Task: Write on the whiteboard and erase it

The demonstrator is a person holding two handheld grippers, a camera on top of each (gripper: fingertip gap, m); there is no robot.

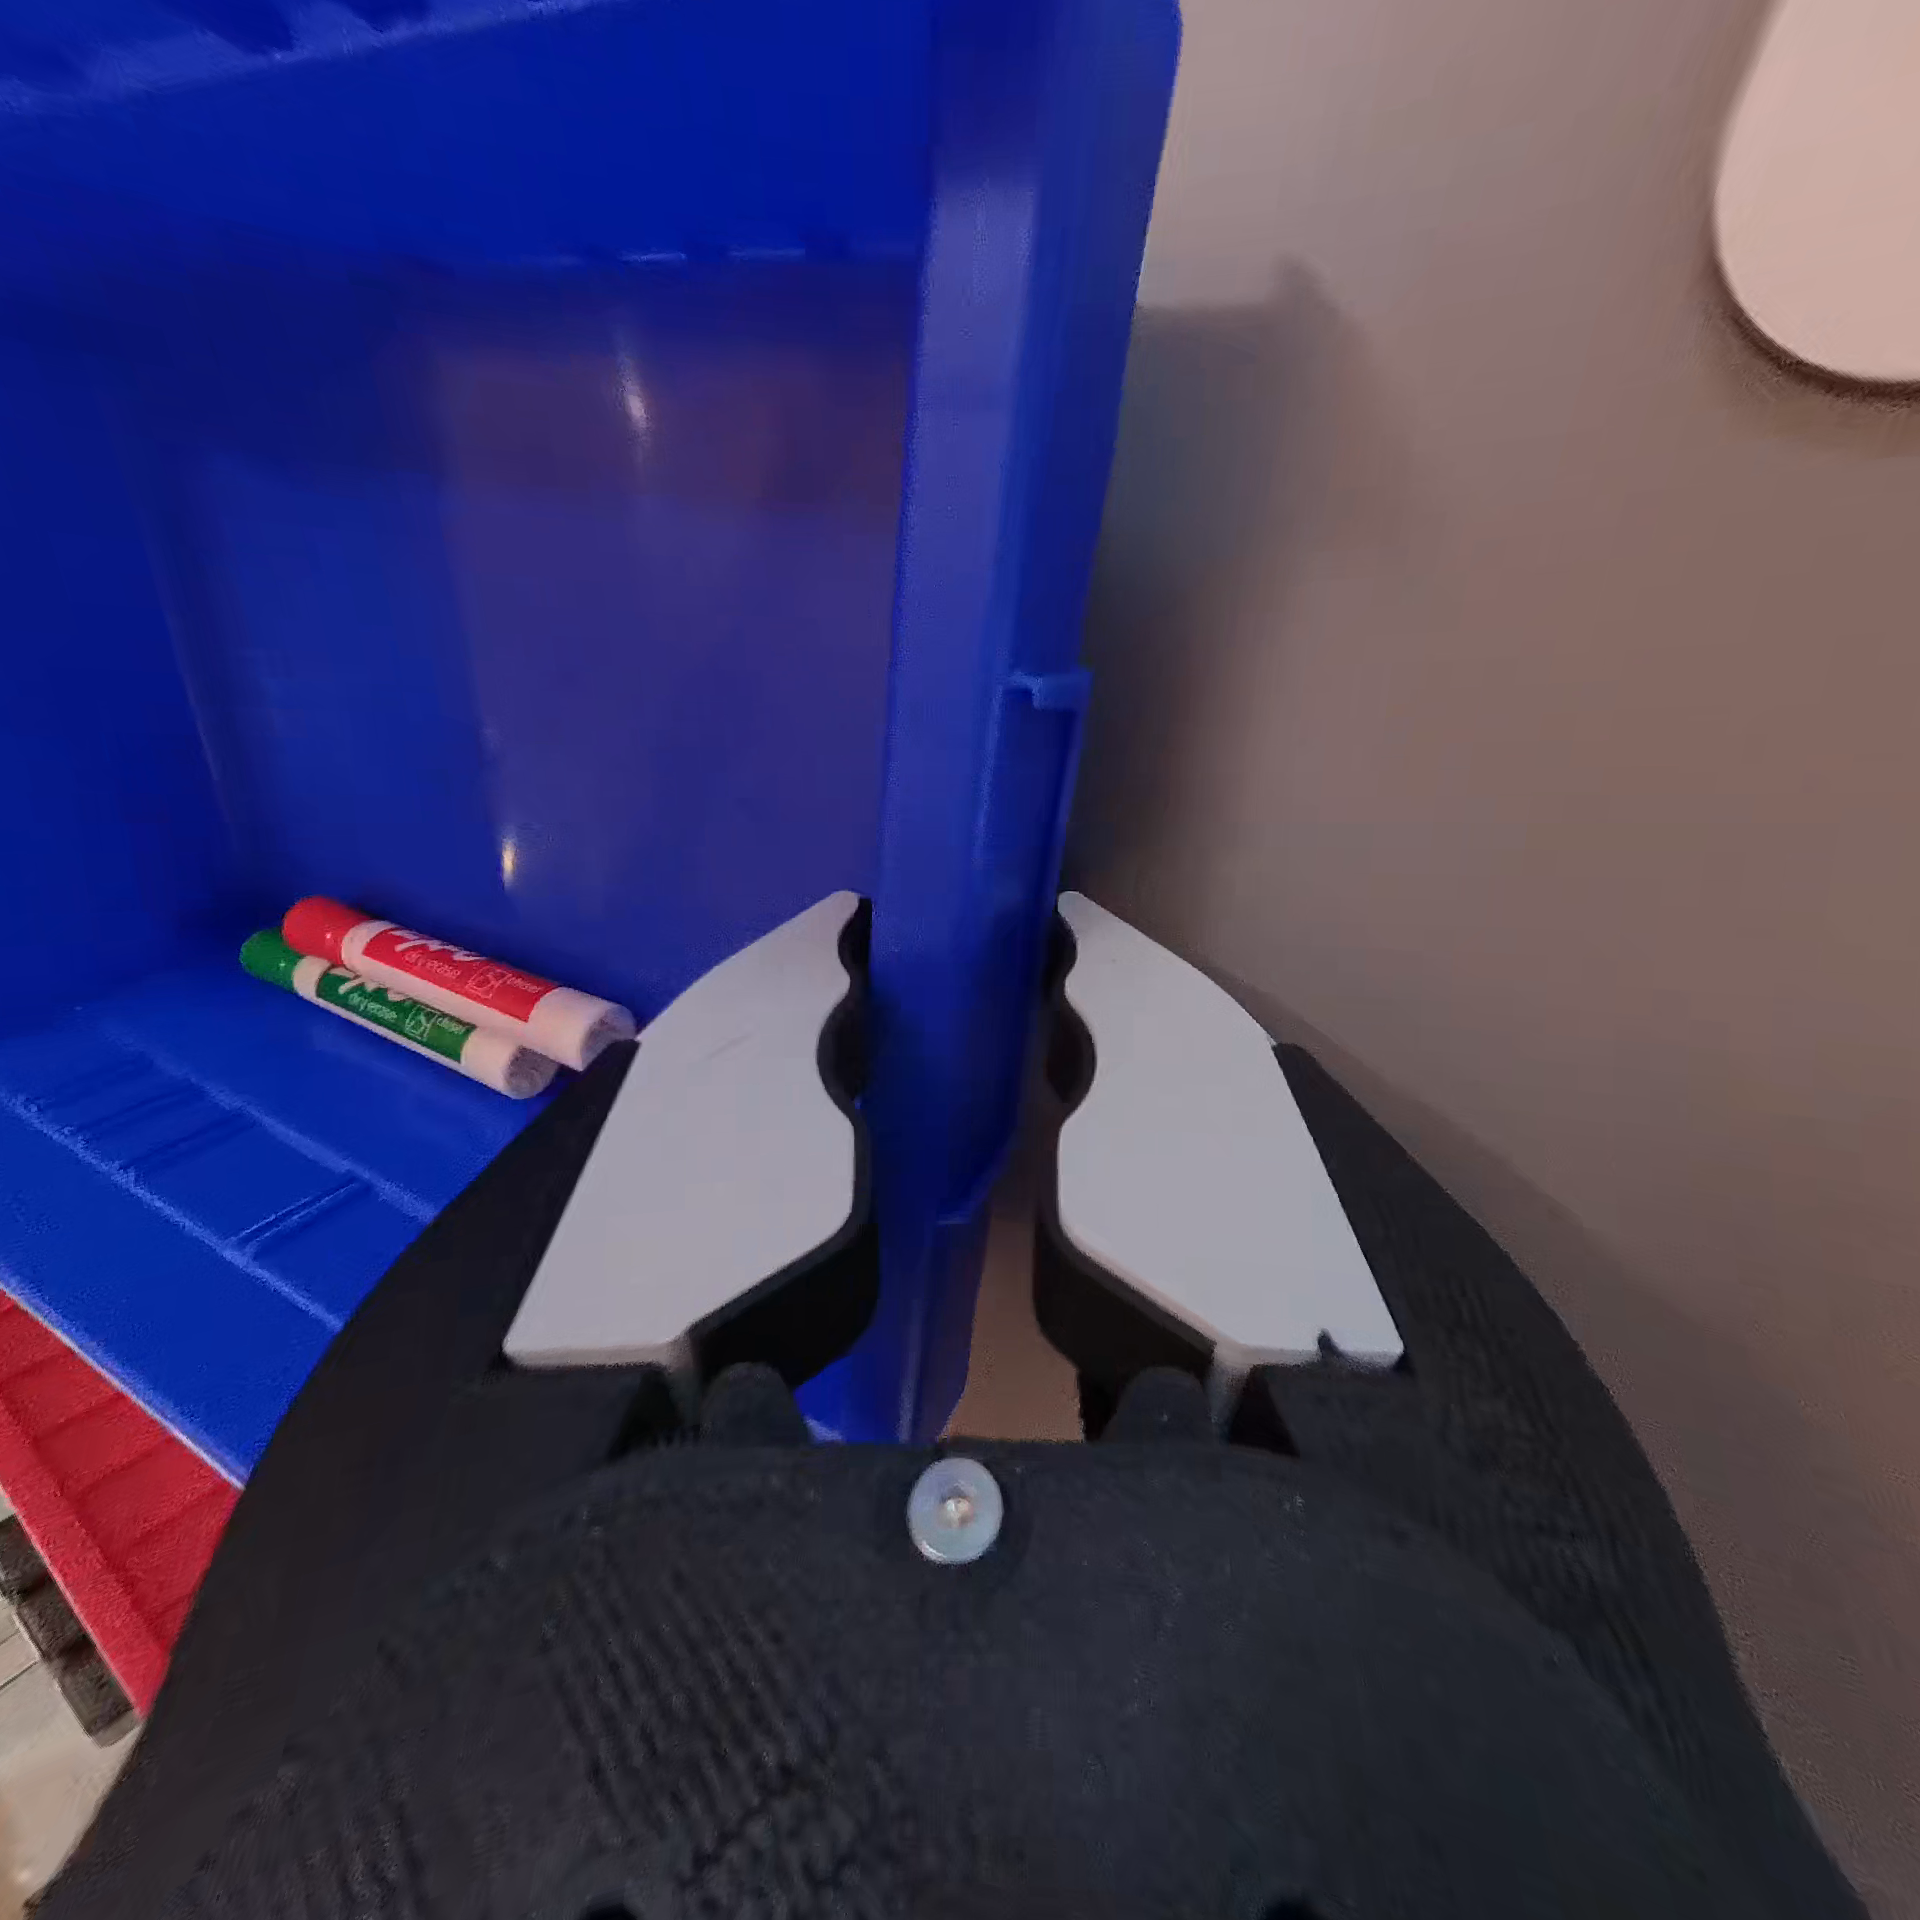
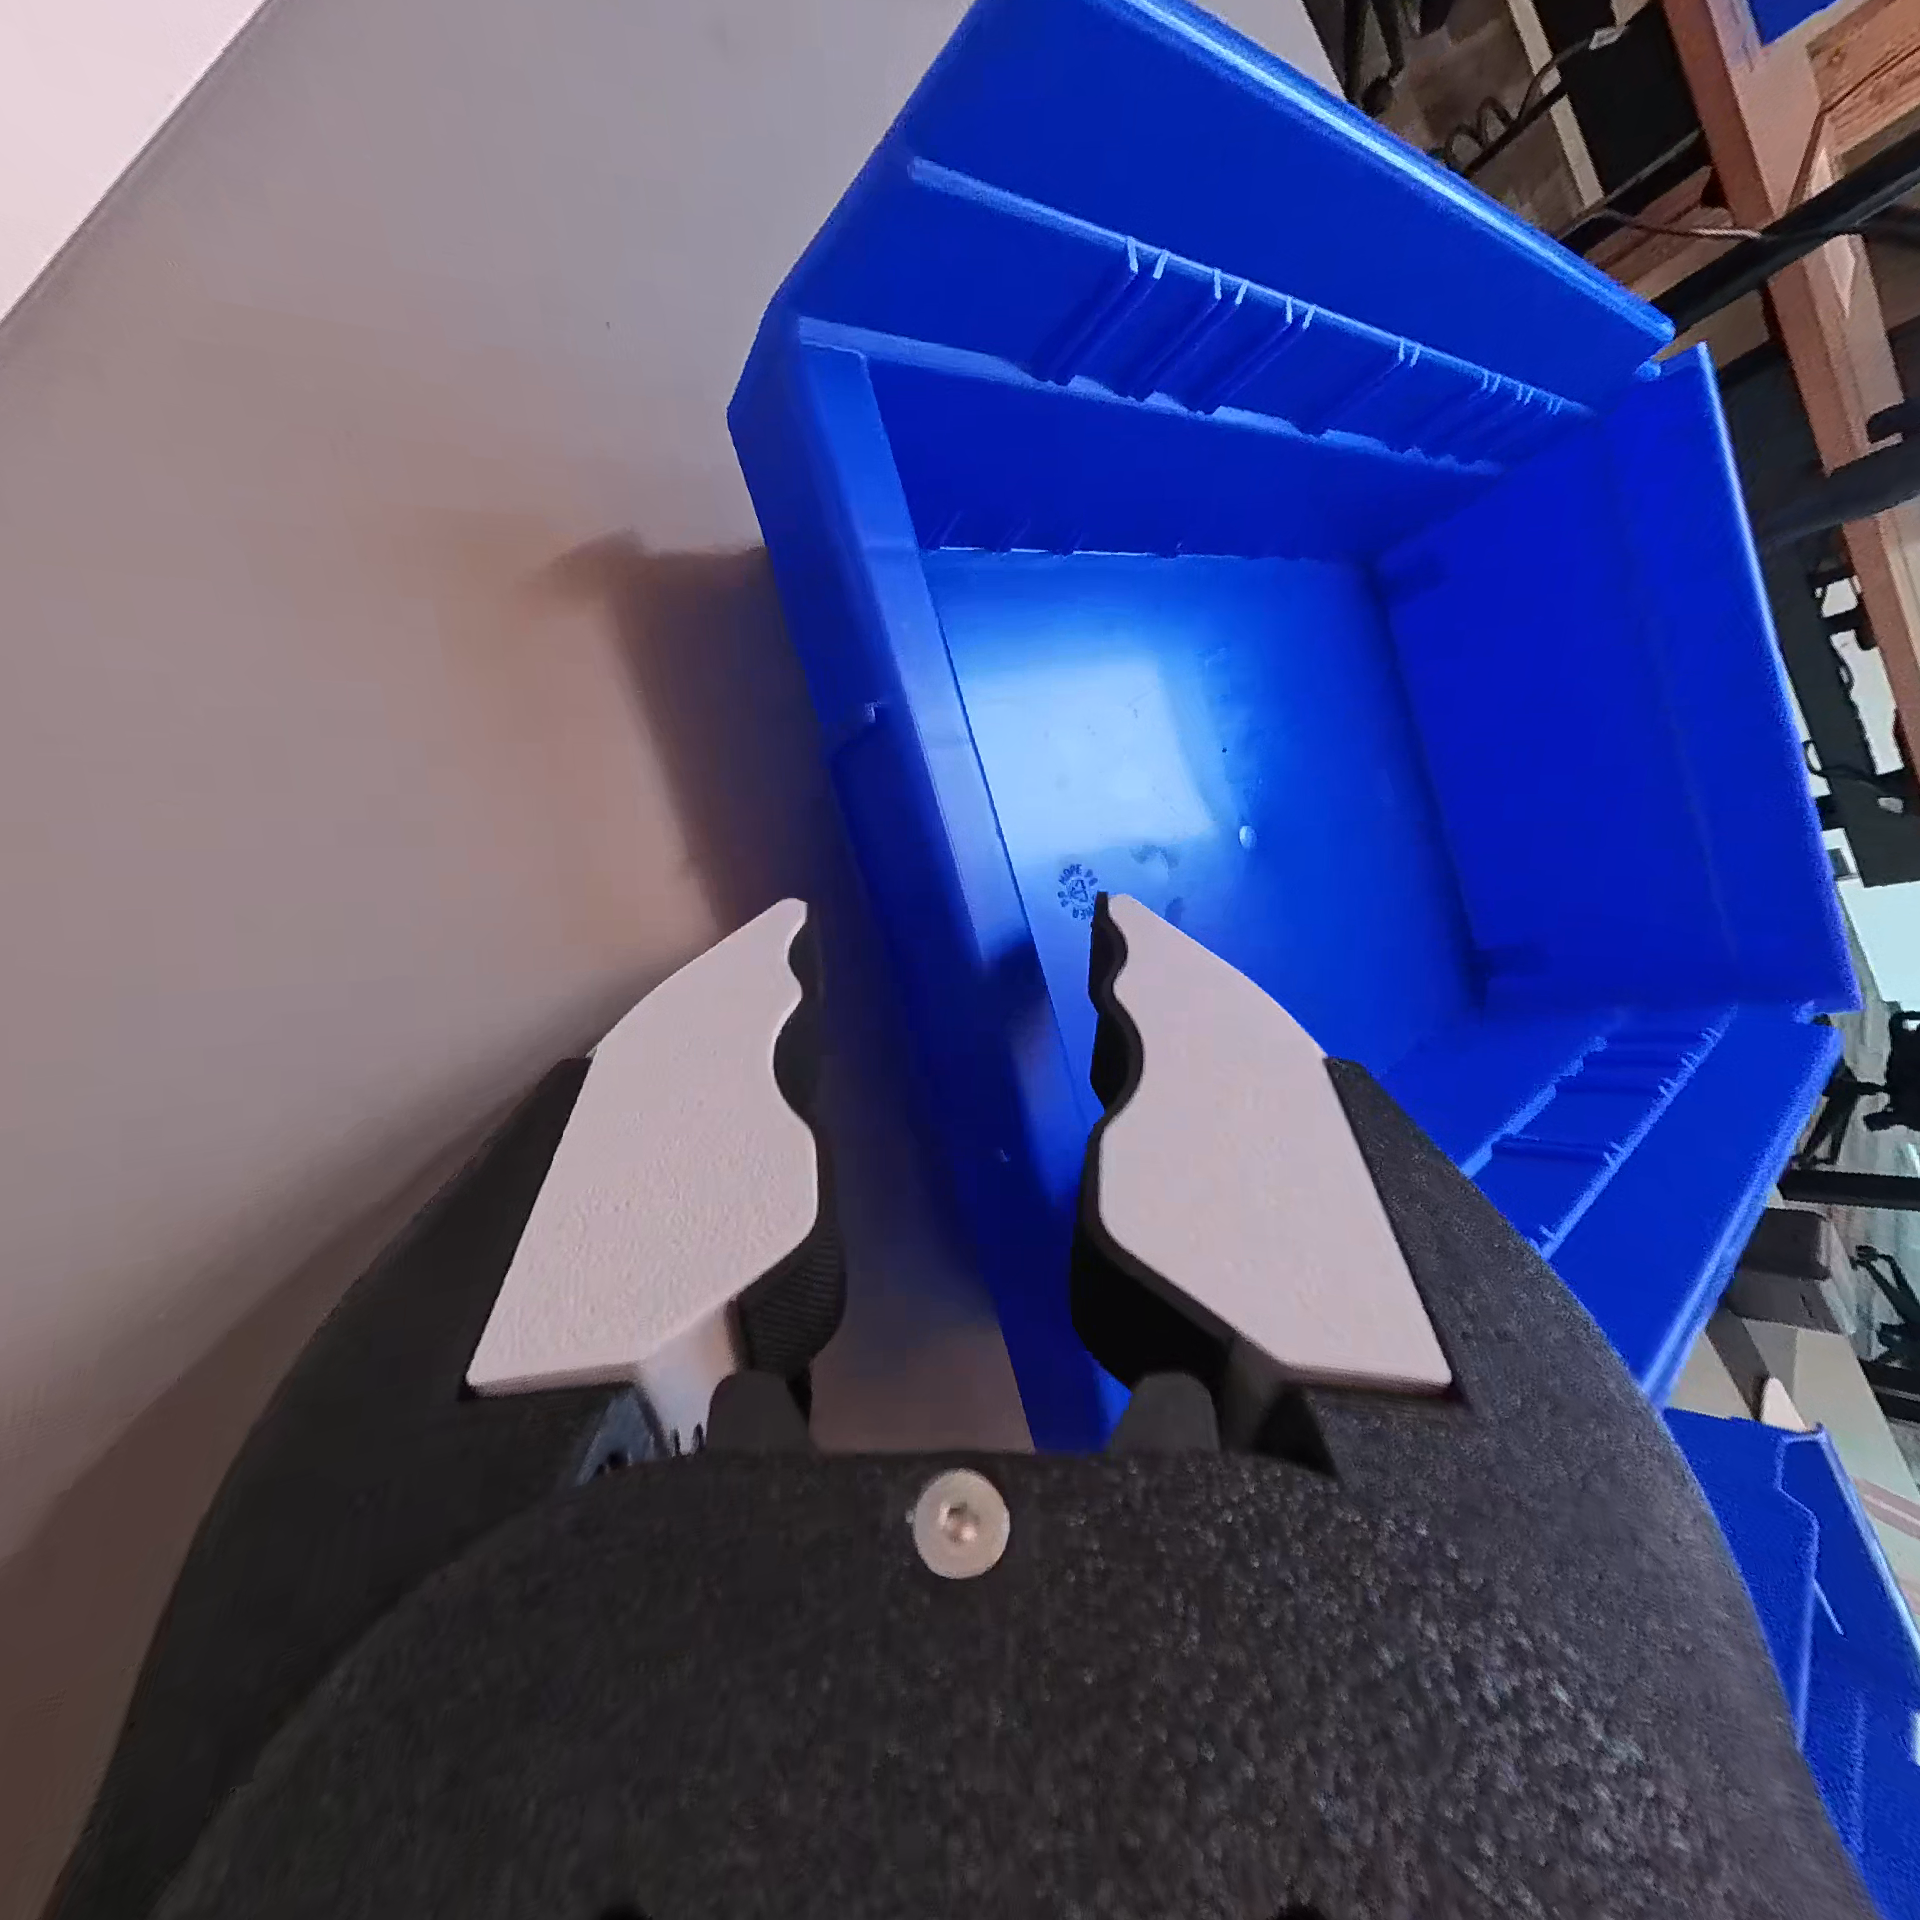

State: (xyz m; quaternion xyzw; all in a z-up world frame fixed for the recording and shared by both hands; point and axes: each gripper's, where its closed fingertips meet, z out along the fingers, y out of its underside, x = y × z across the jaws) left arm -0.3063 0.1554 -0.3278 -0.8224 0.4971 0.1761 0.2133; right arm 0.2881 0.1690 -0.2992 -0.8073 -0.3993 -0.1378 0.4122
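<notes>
Grey-brown tabletop (image 1: 1507, 831) is filling the background in both wrist views, with a pale rounded object (image 1: 1829, 187) lying at the far right edge of the left view.

Left view, going left to right: a red bin (image 1: 94, 1455) is sitting under the blue bin (image 1: 520, 520) at the lower left. Two markers are lying side by side and touching on the blue bin's floor, the green marker (image 1: 395, 1013) nearer, the red marker (image 1: 447, 971) just behind it, both capped ends pointing left. Left tool (image 1: 958, 925) is straddling the blue bin's right-hand wall, one finger inside, one outside; the fingers are lying against the wall, so it is clenching on that wall.

Right view, left to right: right tool (image 2: 948, 920) is straddling the left wall of a blue bin (image 2: 1558, 727), left finger outside over the tabletop, right finger inside. A gap is showing beside the left finger, so whether it is gripping cannot be told. This bin's floor is showing bare. Wooden shelving (image 2: 1829, 312) is standing at the far right, and another blue bin (image 2: 1818, 1662) is sitting at the lower right.

No whiteboard is appearing in either view.
</notes>
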